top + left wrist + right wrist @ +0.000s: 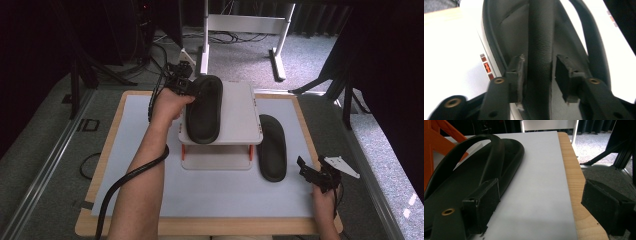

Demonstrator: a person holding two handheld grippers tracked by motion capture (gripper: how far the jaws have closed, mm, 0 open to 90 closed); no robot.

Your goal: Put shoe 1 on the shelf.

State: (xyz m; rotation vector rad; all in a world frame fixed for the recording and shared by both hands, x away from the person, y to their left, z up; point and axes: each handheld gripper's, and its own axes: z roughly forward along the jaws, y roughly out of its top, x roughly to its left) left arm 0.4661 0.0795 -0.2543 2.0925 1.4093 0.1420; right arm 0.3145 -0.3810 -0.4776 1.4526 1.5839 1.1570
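At the left of the high view, the left gripper (186, 86) sits at the far end of a black slipper (205, 109) that lies flat on top of a small white rack (240, 112). In the left gripper view, the slipper's strap (539, 50) runs between the pads (517, 75). One pad lies against it and a slim gap shows at the other, so the grip reads as released, with the strap not pinched. The step in hand appears to be setting this slipper on the rack. The left gripper now needs to back off the strap without dragging it.

A second slipper (271, 146) lies on the grey mat (150, 175), just right of the rack. The right gripper (316, 175) hovers near it, jaws spread wide and empty. Picking it up calls for closing on its strap (469, 150).
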